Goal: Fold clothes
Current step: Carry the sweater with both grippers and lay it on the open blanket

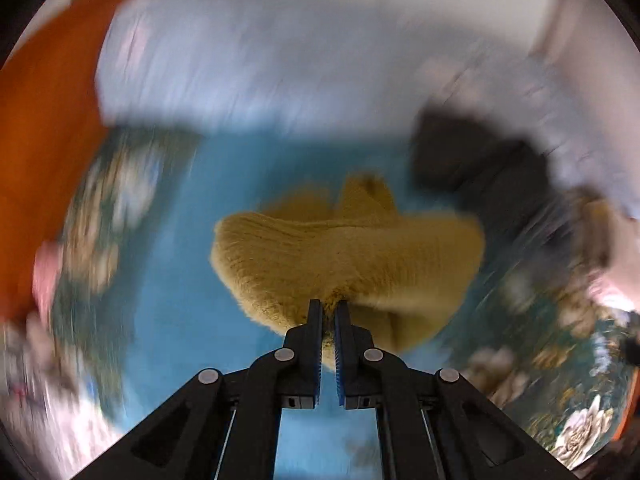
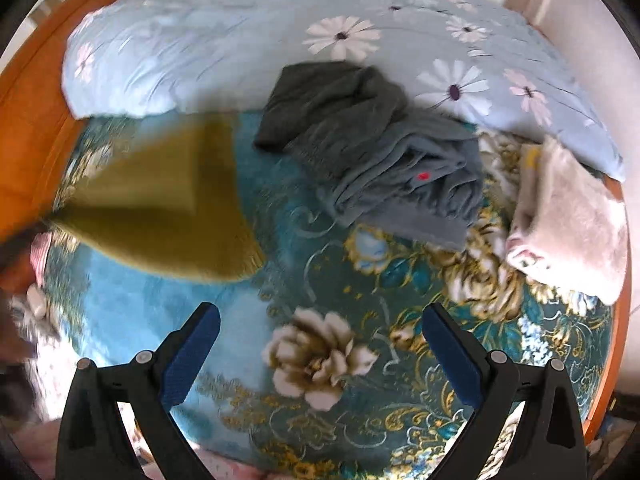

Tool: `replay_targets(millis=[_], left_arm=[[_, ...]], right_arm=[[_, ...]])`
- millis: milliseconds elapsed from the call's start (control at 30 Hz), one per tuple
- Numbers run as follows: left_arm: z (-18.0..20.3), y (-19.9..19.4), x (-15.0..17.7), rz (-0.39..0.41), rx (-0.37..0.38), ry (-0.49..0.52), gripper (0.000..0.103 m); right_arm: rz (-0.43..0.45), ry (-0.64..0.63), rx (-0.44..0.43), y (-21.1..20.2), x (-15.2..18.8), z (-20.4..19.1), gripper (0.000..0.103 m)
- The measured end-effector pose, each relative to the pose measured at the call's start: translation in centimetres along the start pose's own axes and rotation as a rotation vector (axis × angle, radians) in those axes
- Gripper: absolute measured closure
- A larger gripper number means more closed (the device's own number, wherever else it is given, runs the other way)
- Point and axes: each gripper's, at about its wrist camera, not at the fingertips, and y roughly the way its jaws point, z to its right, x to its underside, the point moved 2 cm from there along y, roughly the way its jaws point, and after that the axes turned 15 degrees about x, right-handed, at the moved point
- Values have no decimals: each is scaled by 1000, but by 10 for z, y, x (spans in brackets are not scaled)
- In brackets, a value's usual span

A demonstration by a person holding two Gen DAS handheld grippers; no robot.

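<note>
Mustard knit garment (image 1: 348,256) is hanging bunched from my left gripper (image 1: 328,312), whose two blue-padded fingers (image 1: 316,344) are pinching together on a gathered edge of the cloth right at their tips. In this left wrist view the knit is spreading out ahead of the fingers and to both sides, above a teal floral blanket (image 1: 168,300); everything around it is smearing with blur, so I am only making out a pale blue quilt (image 1: 280,60) far ahead, a dark shape (image 1: 472,160) ahead to the right and an orange wooden bed frame (image 1: 44,140) off to the left. In the right wrist view my right gripper (image 2: 320,336) is hovering with its fingers (image 2: 192,352) spread wide apart and holding nothing, above the blanket's (image 2: 360,304) big printed flower. The mustard garment (image 2: 160,204) is showing ahead to the left, blurred. Ahead and slightly right, a dark green garment (image 2: 328,100) is lying partly over a crumpled grey-blue garment (image 2: 412,188), both touching. Far right, a pale pink fluffy cloth (image 2: 572,216) is lying folded near the bed's edge. The daisy-printed quilt (image 2: 240,32) is stretching across the far side.
</note>
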Motion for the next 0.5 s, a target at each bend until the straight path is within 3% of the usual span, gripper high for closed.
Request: replay_targets(millis=[67,133,367,500], left_arm=[[-28,19,30,-68,-42,-138,97],[-40,12,44,-54,-53,-215,97],[-71,-36,49,93,-61,-313,97],[-86,-33,48,70,-36,-368,97]], right_arm=[[4,-60,-12,-2,12,-6,2],[10,-104,-18,-2,21,-11,2],[-48,-187,-36,23,38,-28,2],[-40,-227,-57,20,37,-47,2]])
